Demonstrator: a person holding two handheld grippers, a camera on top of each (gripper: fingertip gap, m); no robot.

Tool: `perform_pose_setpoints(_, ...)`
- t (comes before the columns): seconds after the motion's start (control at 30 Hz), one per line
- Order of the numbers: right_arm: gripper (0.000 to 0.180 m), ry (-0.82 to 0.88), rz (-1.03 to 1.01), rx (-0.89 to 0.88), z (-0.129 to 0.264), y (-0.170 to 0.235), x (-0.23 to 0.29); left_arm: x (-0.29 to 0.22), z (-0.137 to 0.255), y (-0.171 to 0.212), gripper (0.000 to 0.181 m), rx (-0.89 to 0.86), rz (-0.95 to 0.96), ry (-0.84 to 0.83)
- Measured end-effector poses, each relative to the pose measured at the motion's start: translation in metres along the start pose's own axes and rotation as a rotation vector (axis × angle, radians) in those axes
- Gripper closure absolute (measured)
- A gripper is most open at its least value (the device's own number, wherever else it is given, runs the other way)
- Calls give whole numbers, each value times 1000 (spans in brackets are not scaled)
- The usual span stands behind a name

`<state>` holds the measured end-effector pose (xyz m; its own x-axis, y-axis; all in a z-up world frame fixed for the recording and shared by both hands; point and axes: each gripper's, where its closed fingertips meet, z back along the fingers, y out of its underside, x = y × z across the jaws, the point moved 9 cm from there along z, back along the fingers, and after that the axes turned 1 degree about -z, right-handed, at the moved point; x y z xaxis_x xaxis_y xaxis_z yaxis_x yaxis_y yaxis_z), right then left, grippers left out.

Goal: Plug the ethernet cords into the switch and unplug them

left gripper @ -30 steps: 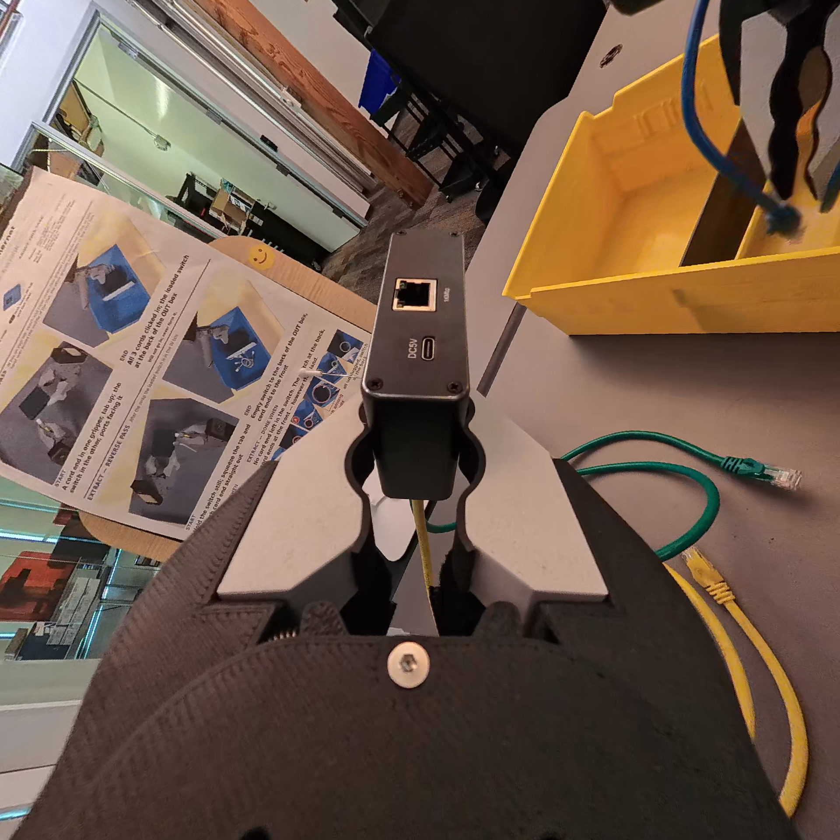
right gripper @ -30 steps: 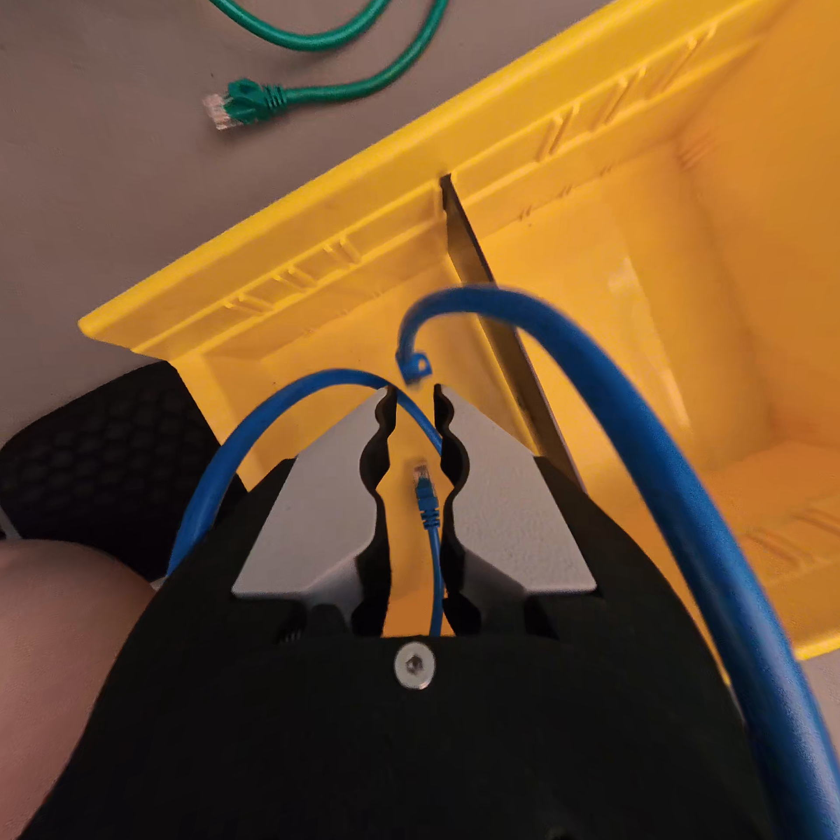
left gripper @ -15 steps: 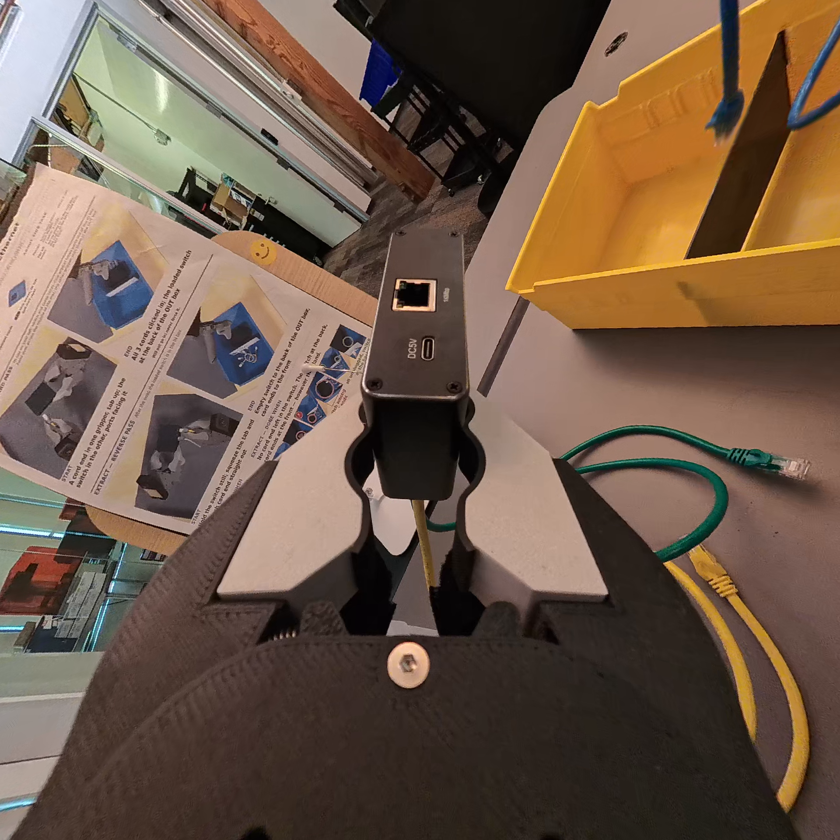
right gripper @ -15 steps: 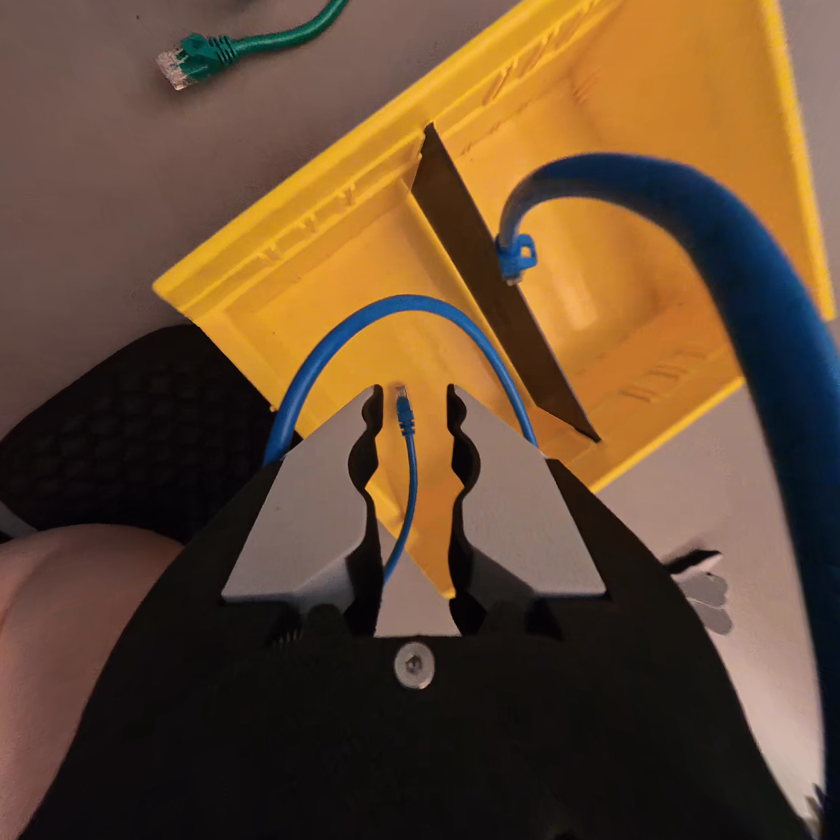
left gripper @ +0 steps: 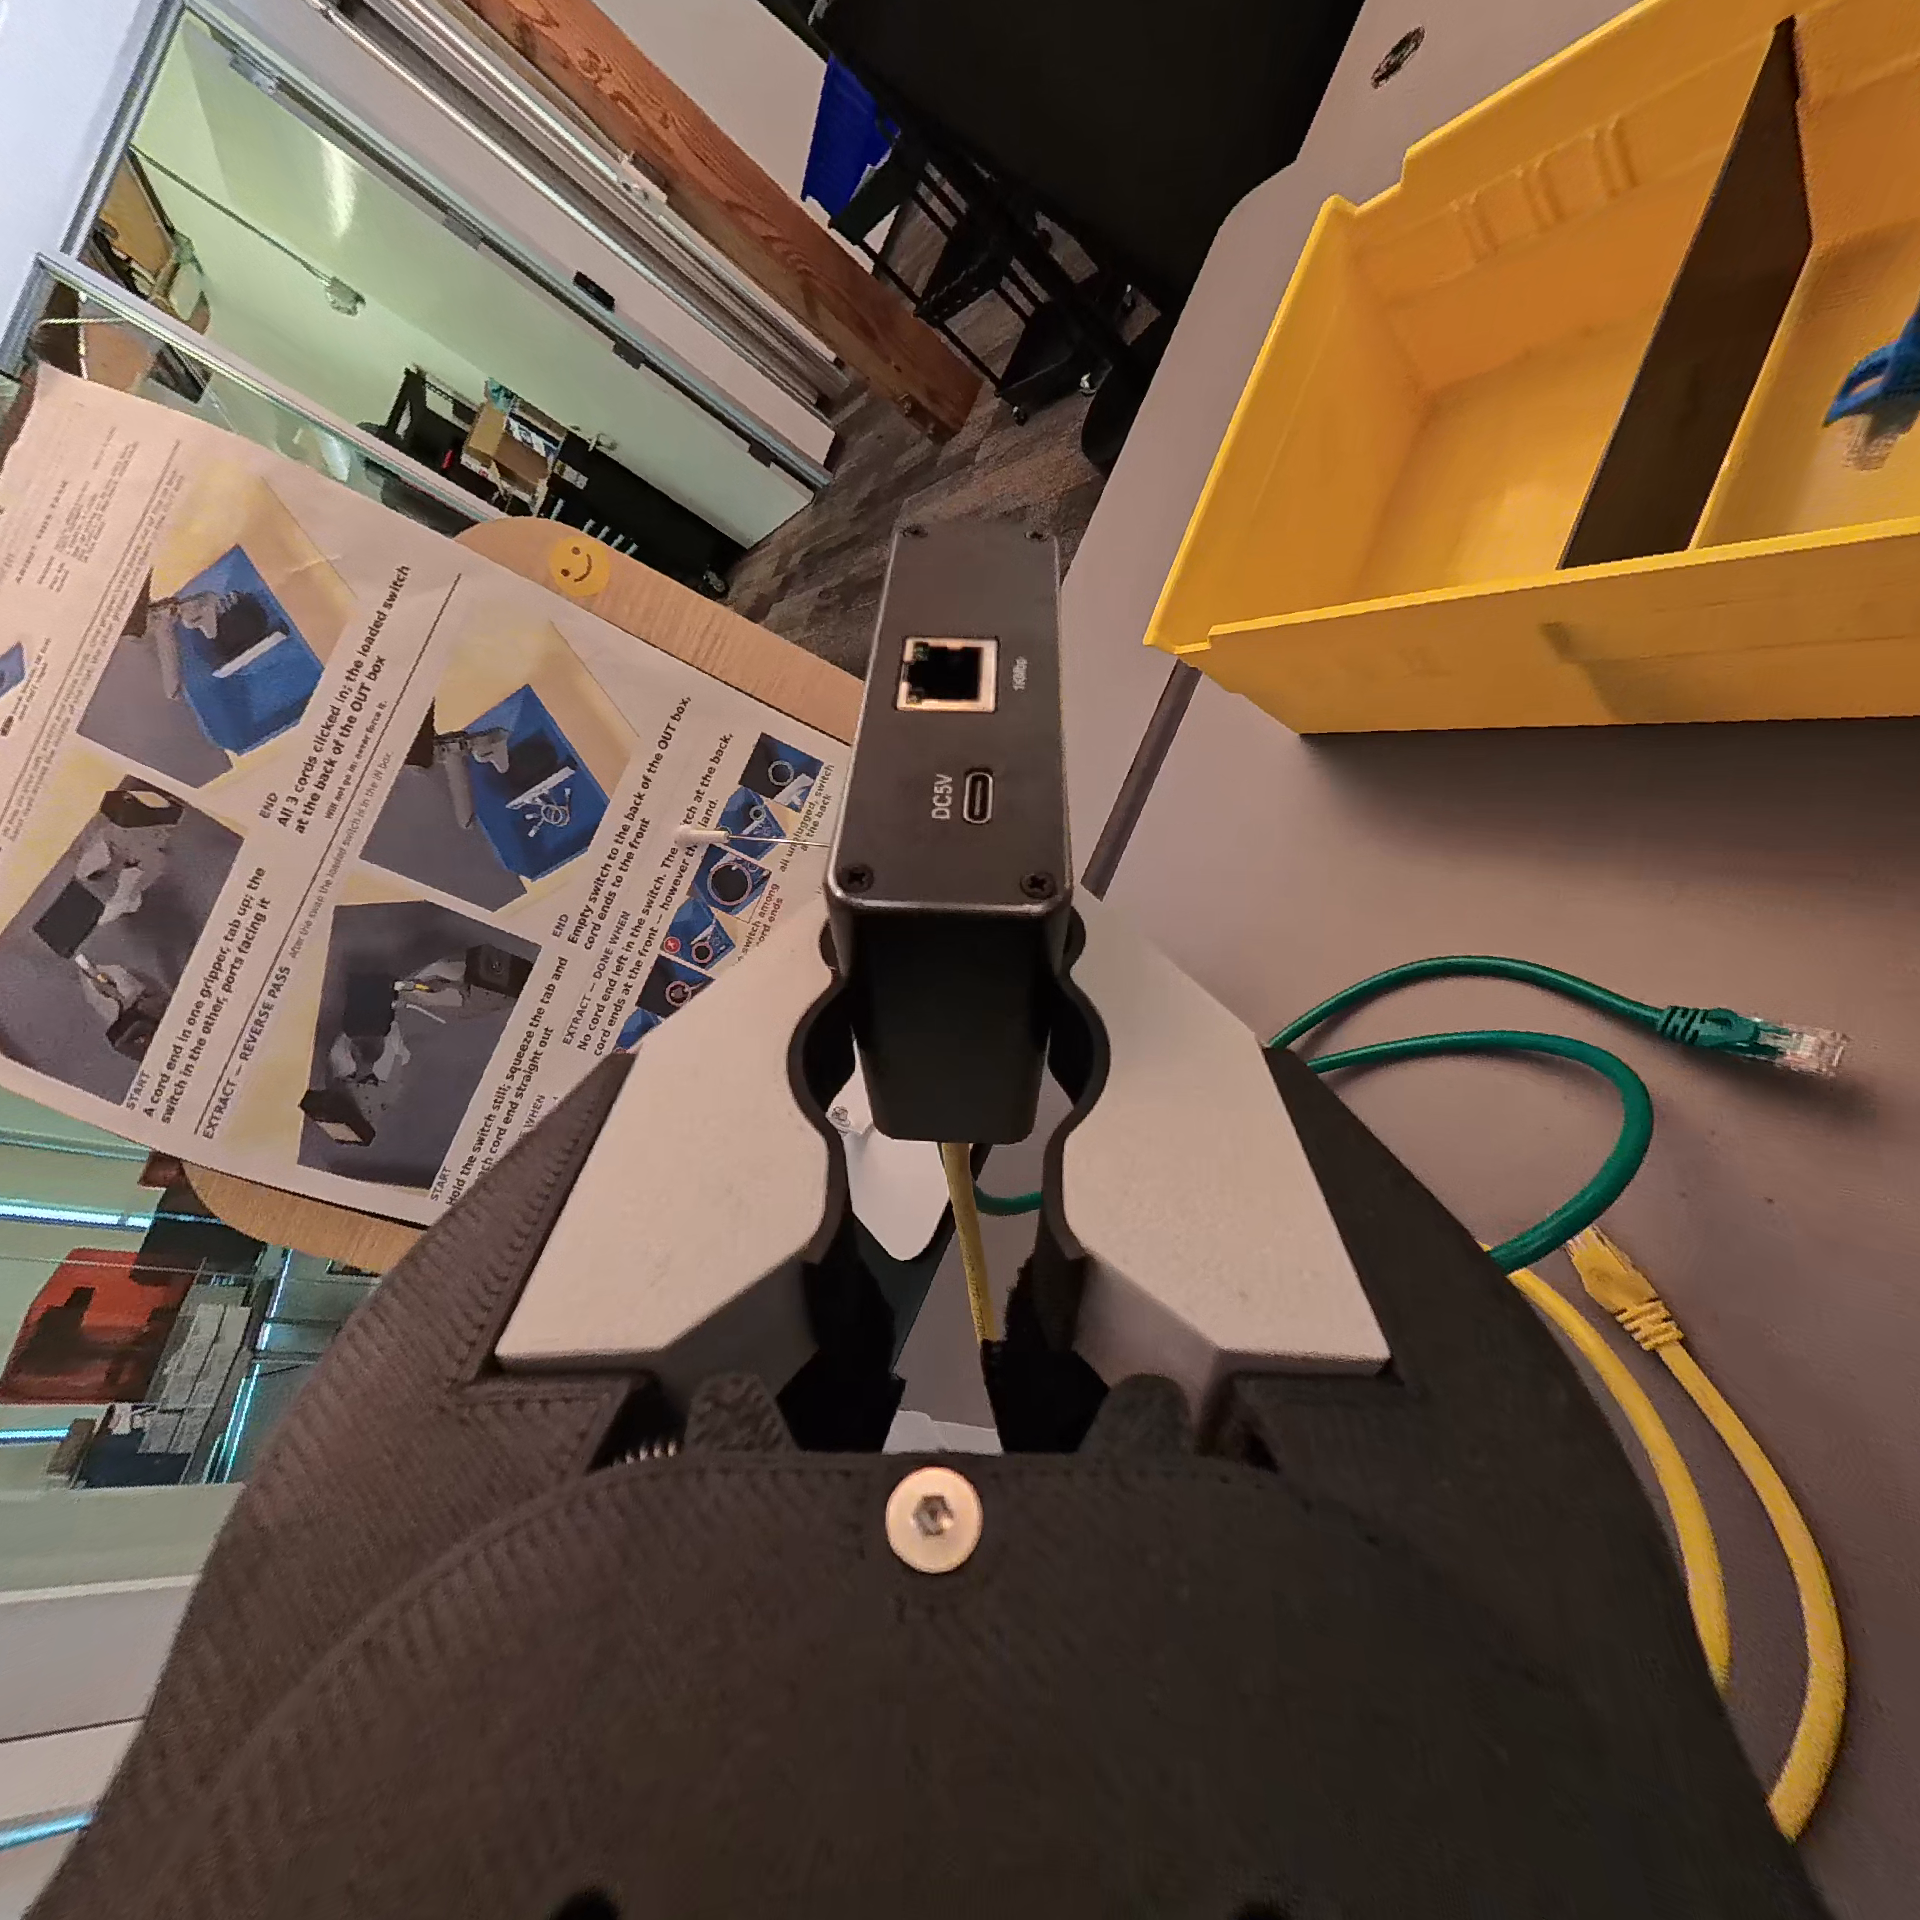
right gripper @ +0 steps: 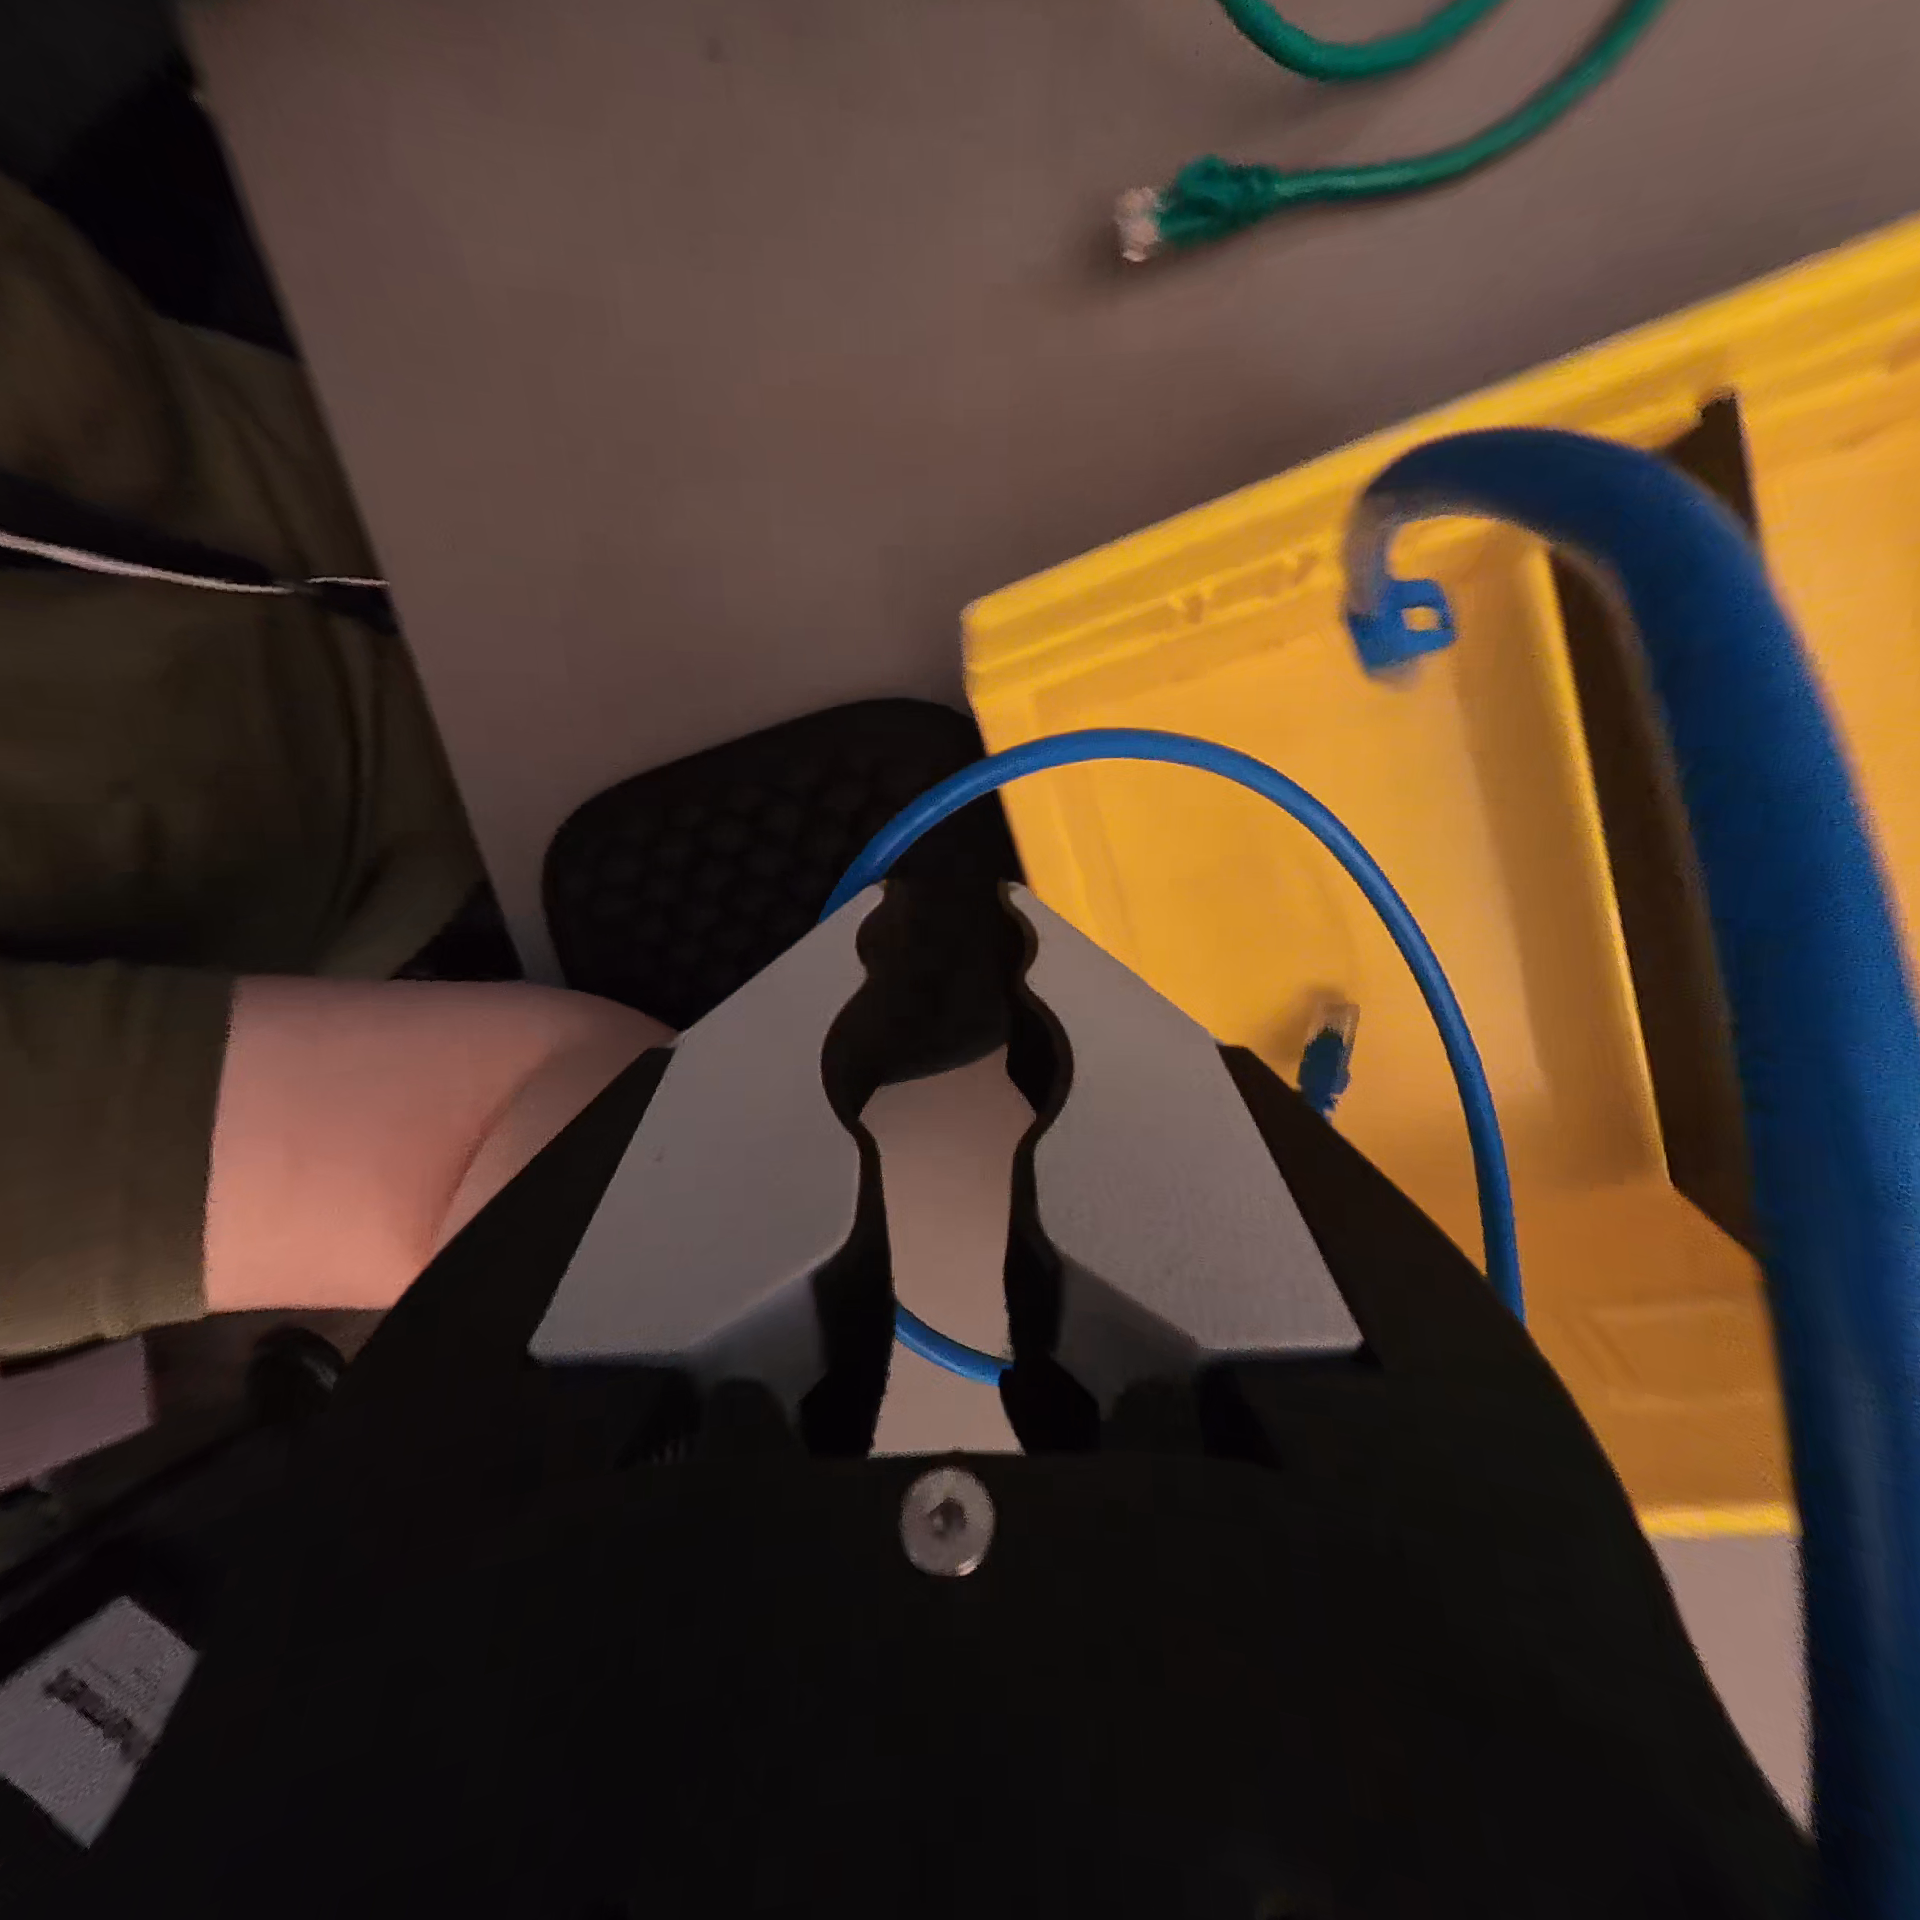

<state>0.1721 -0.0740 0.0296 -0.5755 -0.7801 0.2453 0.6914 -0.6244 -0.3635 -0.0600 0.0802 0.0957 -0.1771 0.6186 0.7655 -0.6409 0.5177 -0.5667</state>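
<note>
My left gripper (left gripper: pixel 951 935) is shut on the black switch (left gripper: pixel 961 727), held upright with one empty port and a power socket facing the camera. A yellow cord (left gripper: pixel 966 1226) runs down between the fingers below the switch; its joint with the switch is hidden. My right gripper (right gripper: pixel 948 899) is open over the corner of the yellow bin (right gripper: pixel 1195 623). A blue cord (right gripper: pixel 1143 743) loops around it and crosses behind the finger bases, not pinched. One blue plug (right gripper: pixel 1392 613) dangles over the bin, another (right gripper: pixel 1325 1039) hangs lower. A blue plug (left gripper: pixel 1881 384) shows at the left wrist view's right edge.
The yellow bin (left gripper: pixel 1455 665) has a dark divider (left gripper: pixel 1704 312). A green cord (left gripper: pixel 1756 1034) and a loose yellow plug (left gripper: pixel 1621 1299) lie on the grey table; the green cord also shows in the right wrist view (right gripper: pixel 1205 208). An instruction sheet (left gripper: pixel 312 831) stands left. A hand (right gripper: pixel 364 1122) is beside my right gripper. One gripper's finger ends stand about 25 cm off the other's.
My right gripper swung from above the bin's compartments toward its corner, and the blue cord swung with it. The left gripper and switch stayed put.
</note>
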Motion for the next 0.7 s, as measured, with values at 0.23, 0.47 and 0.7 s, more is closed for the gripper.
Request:
perform_pose_setpoints(0.23,163,-566,294,-292,12,-6,11,-2,-2,-1,149,5,-10,5)
perform_pose_setpoints(0.47,148,-1016,560,-631,50,-16,13,-3,-3,-1,148,11,-17,6)
perform_pose_setpoints(0.7,131,33,327,-624,50,-47,-7,-3,-3,-1,149,12,-22,6)
